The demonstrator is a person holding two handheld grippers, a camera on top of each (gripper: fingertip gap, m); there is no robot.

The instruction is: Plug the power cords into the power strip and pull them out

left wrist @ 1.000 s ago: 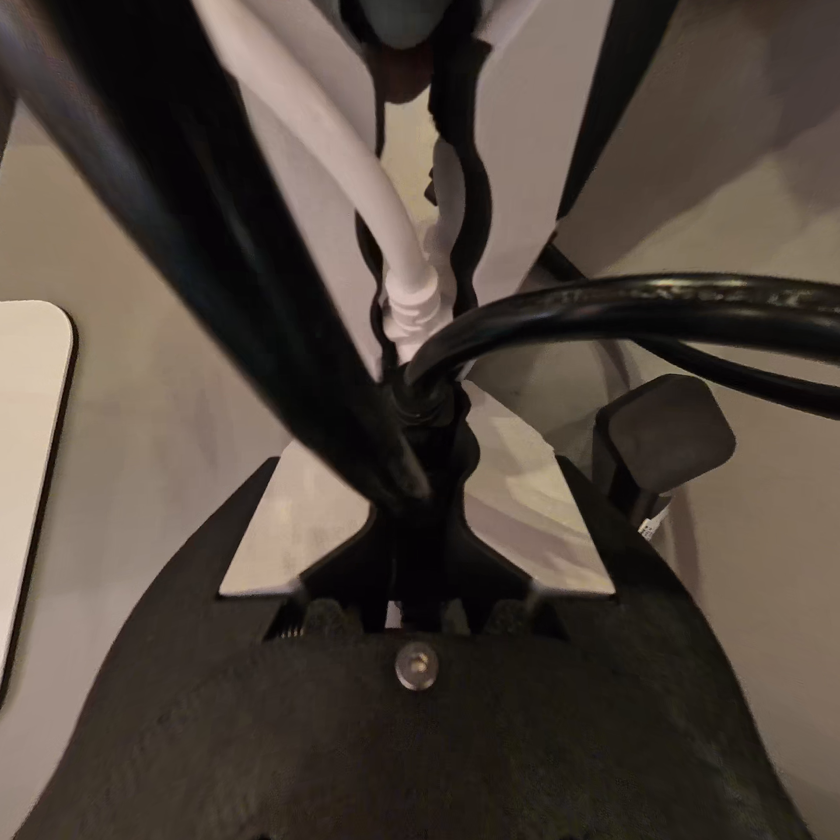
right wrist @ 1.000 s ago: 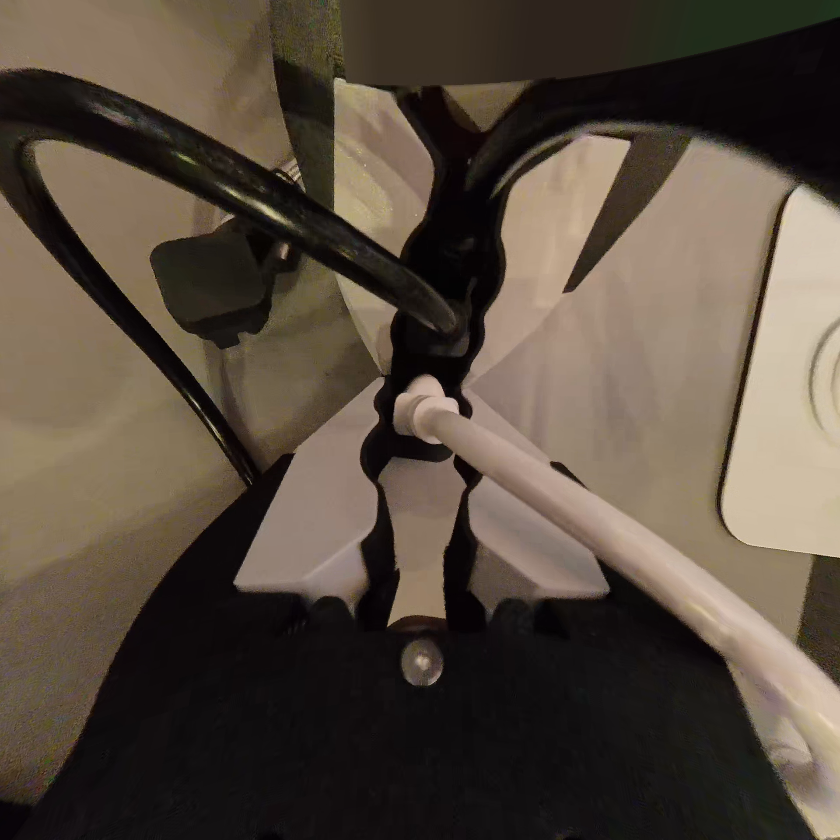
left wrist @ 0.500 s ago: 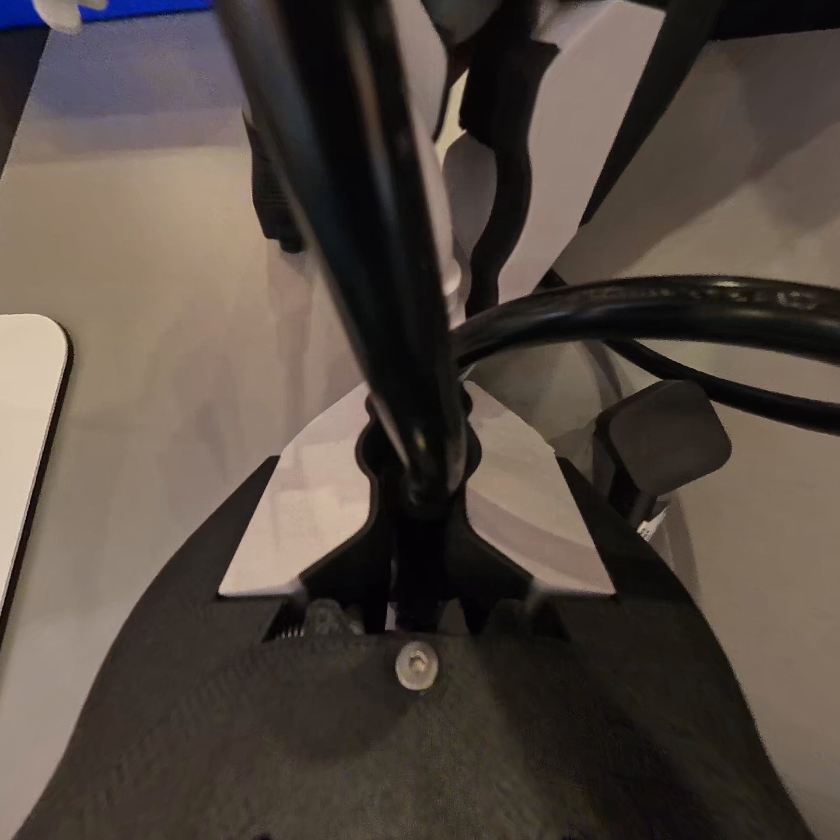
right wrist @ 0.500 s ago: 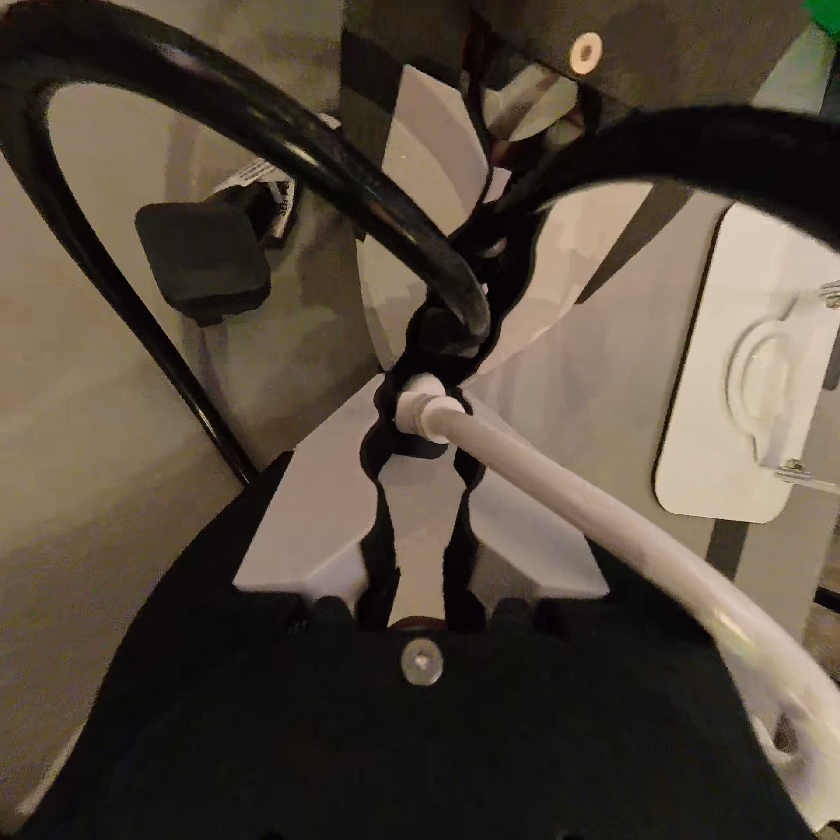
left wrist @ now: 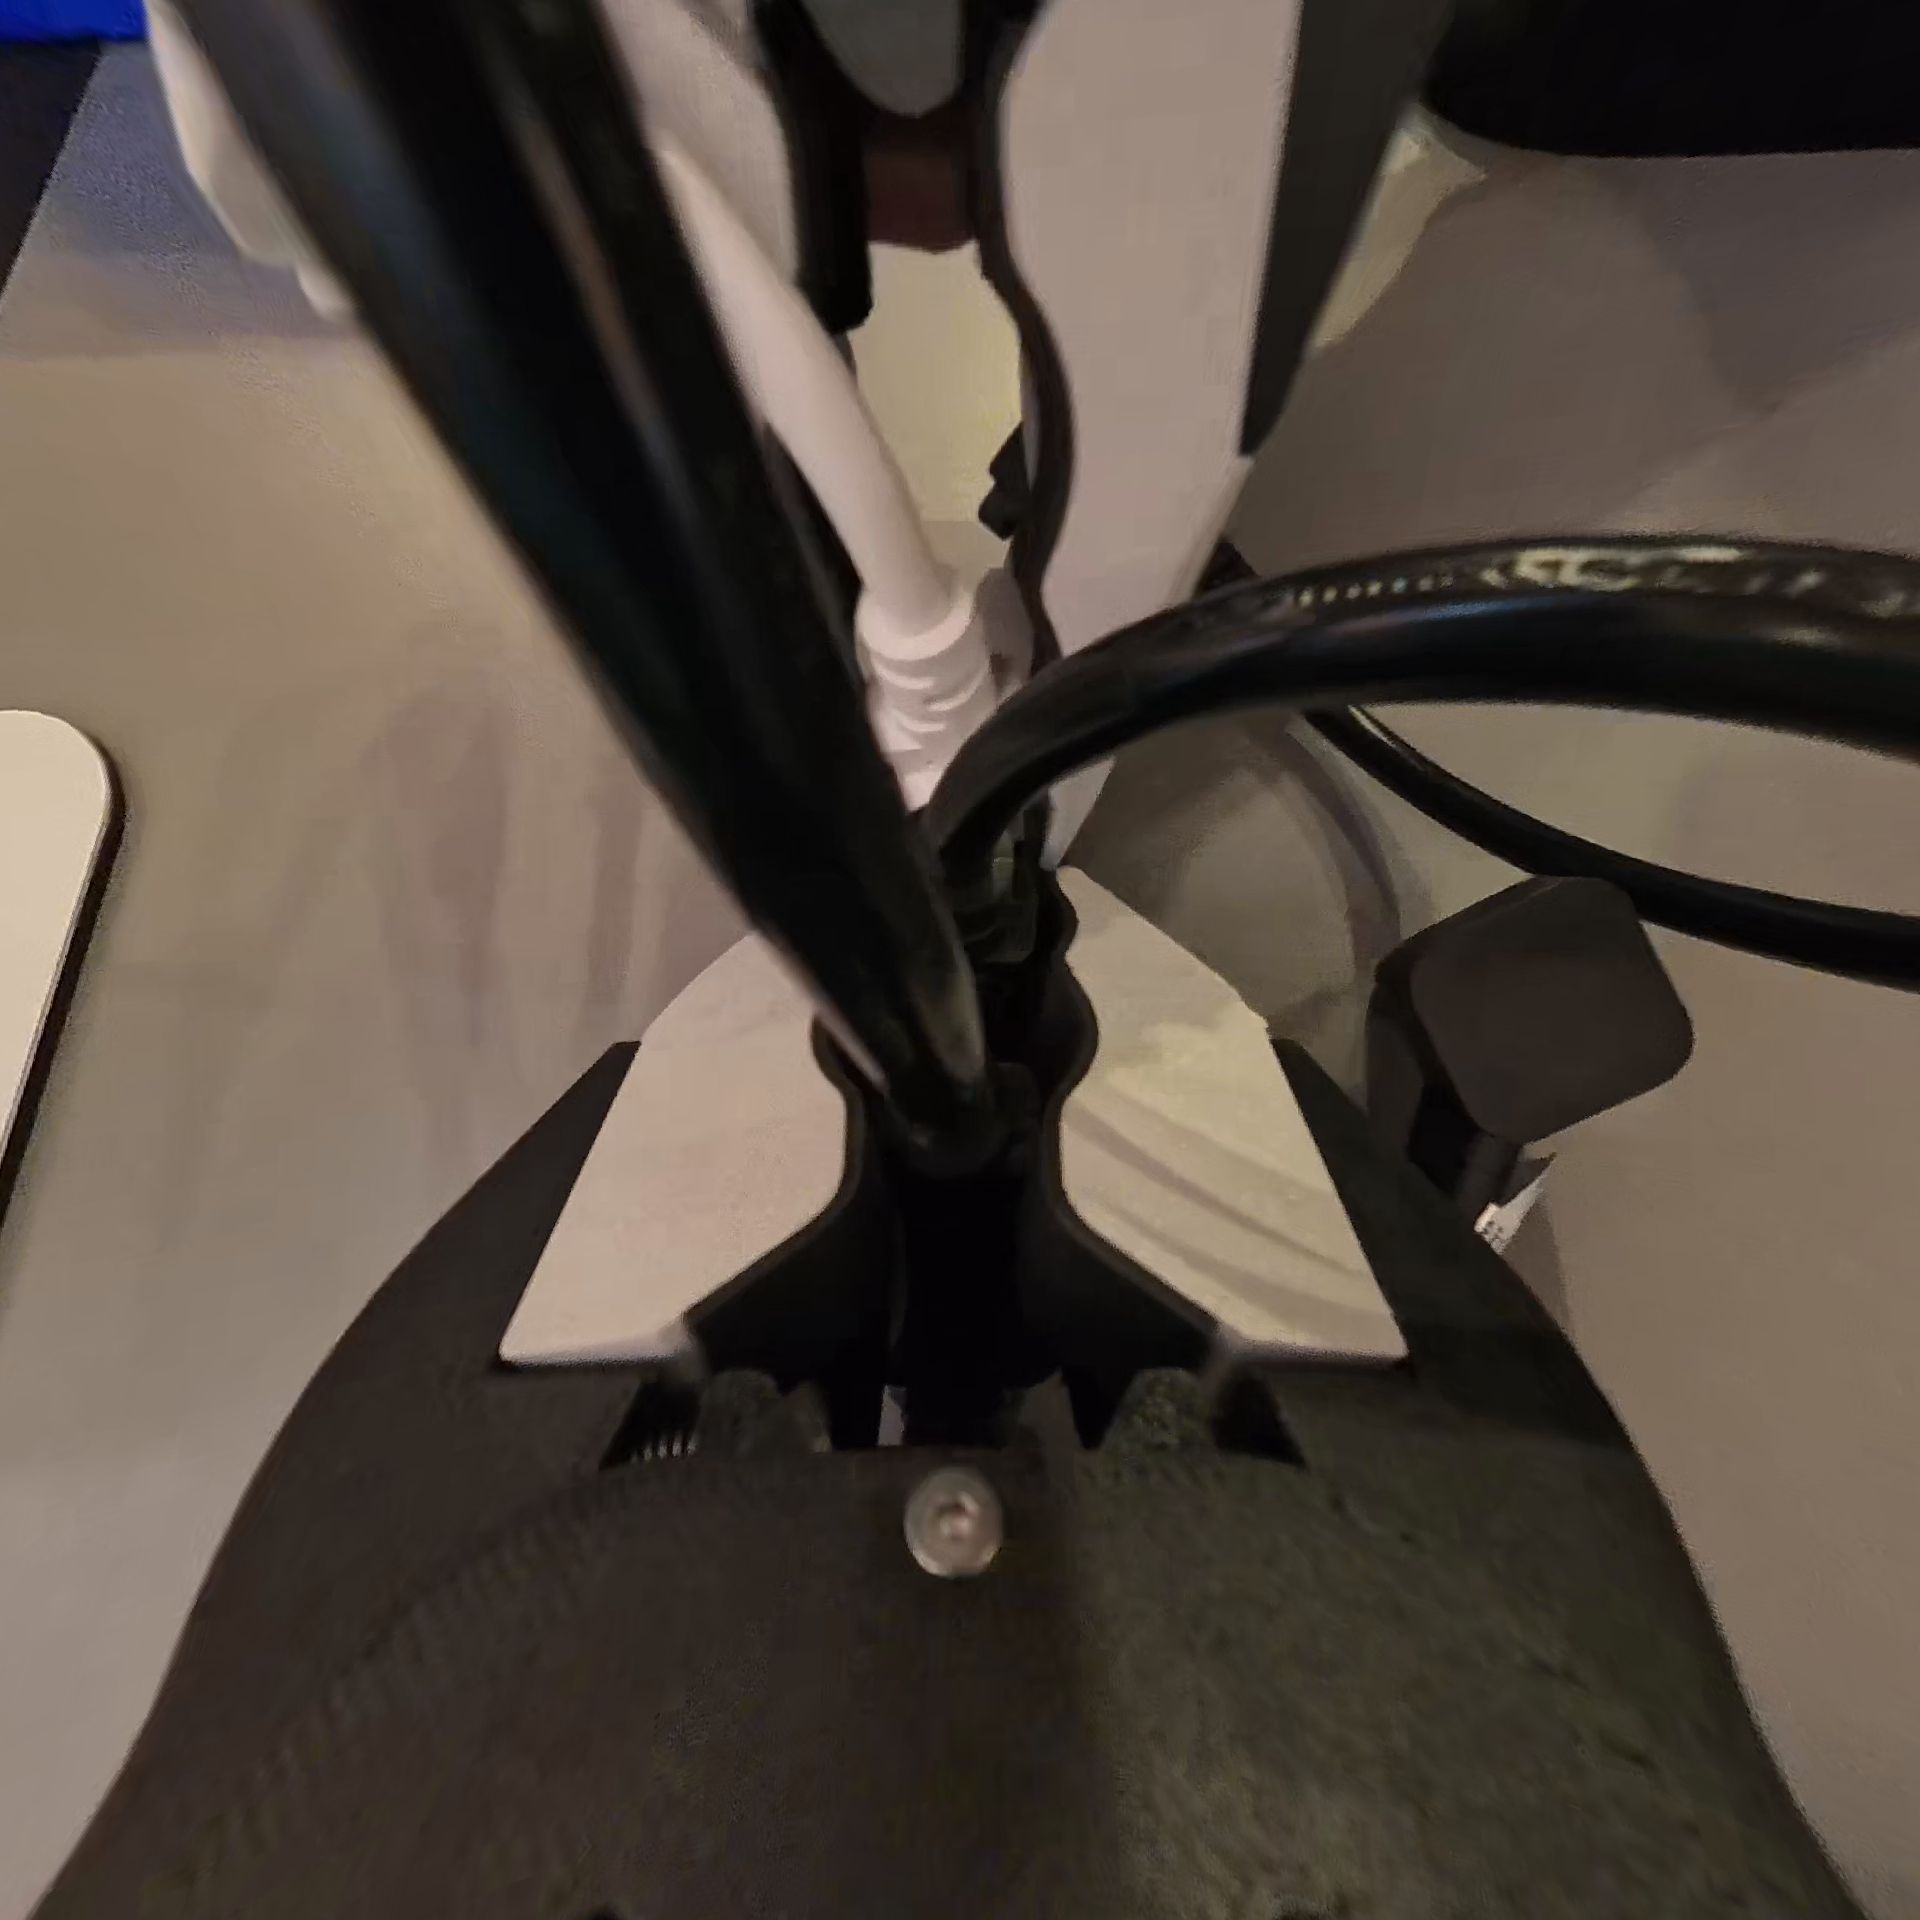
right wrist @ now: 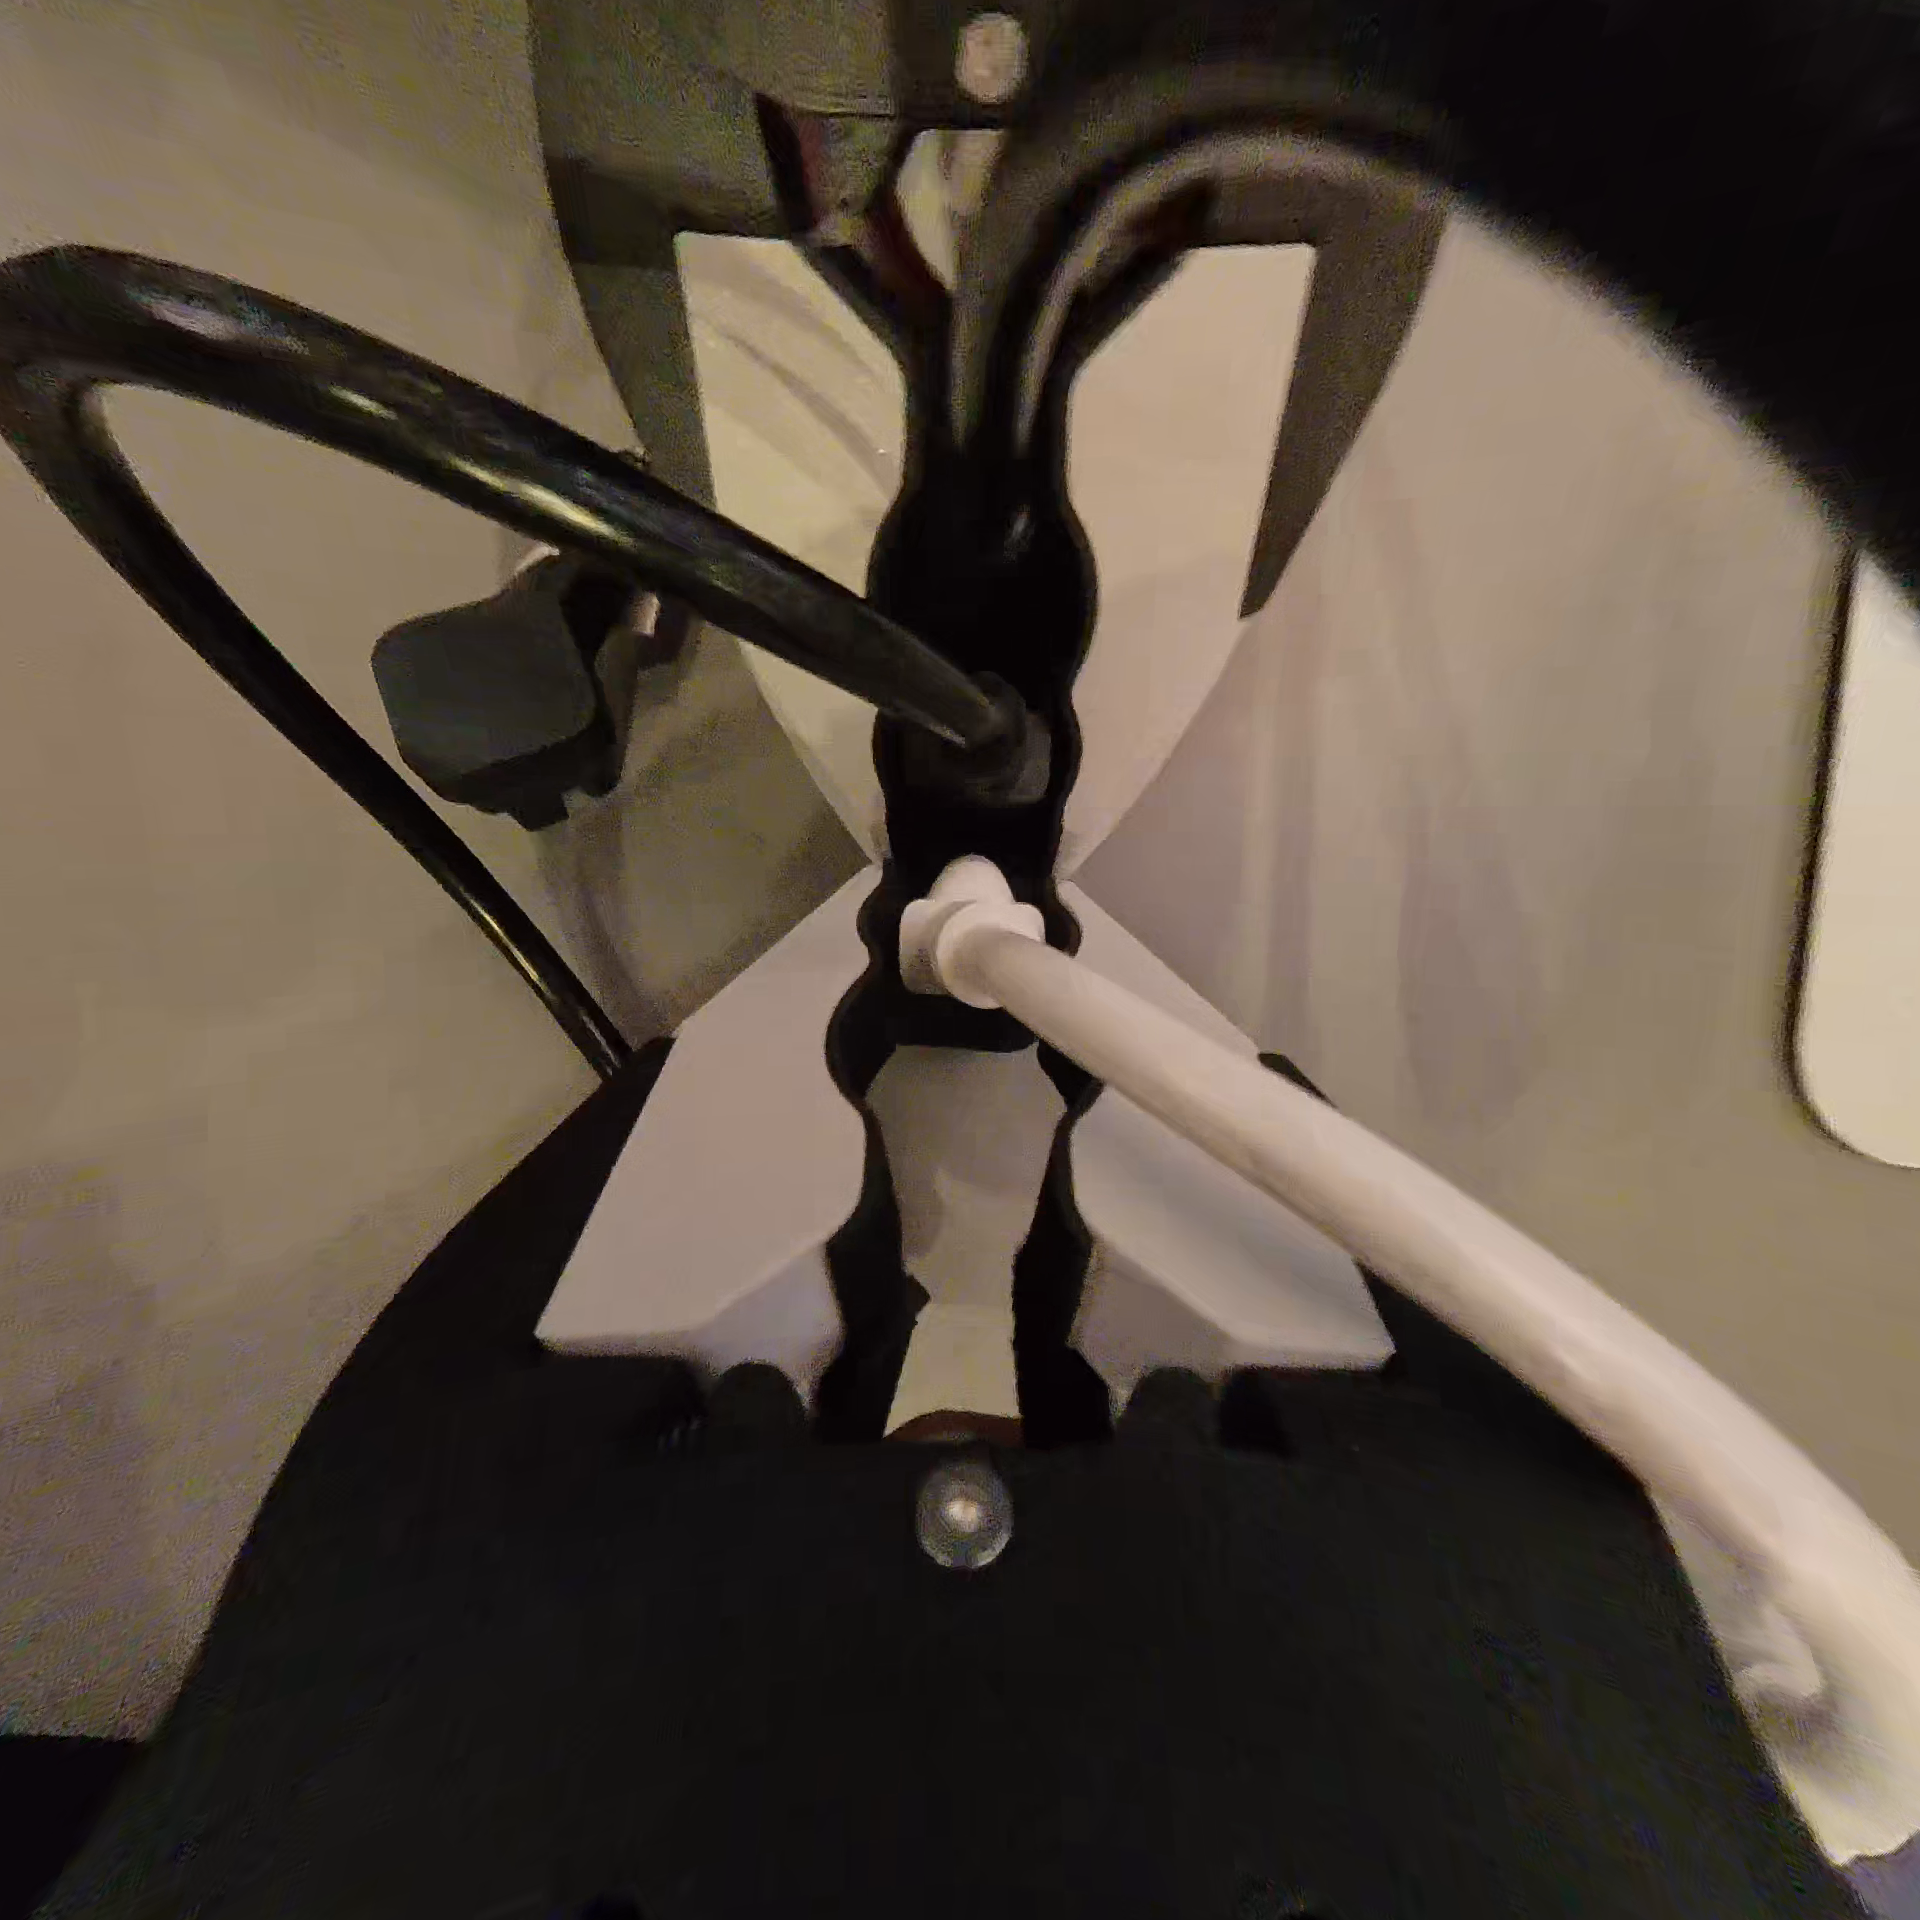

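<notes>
Left tongs are swinging back to face the right tongs, clamping the black cord; right ones gripping the white cord, so still unplugged.

The left gripper and the right gripper point straight at each other, tips almost meeting, each with its white, black-edged fingers pressed together on a cord end, the left's on black and the right's on white.
</notes>
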